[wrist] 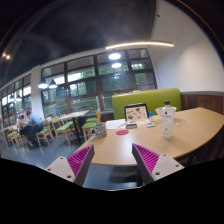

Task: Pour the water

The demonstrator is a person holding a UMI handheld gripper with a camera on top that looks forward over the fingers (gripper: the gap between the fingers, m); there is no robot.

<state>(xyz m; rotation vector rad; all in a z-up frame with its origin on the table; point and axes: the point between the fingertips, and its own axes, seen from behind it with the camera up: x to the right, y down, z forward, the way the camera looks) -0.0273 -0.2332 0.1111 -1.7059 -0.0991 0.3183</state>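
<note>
While the gripper [110, 163] hovers wide open and empty, the clear lidded plastic jug [167, 119] at one o'clock, on the round wooden table [195, 128], risks tipping under an off-centre grasp.

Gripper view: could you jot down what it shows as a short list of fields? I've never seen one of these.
setting: cafe-like room with big windows
gripper: open, holding nothing
fingers: magenta pads, over the near table edge
table: light wood, curved
jug: clear, on the table, beyond the fingers
tablet: propped upright, beside the jug
bench: green, behind the table
people: seated far off
</note>
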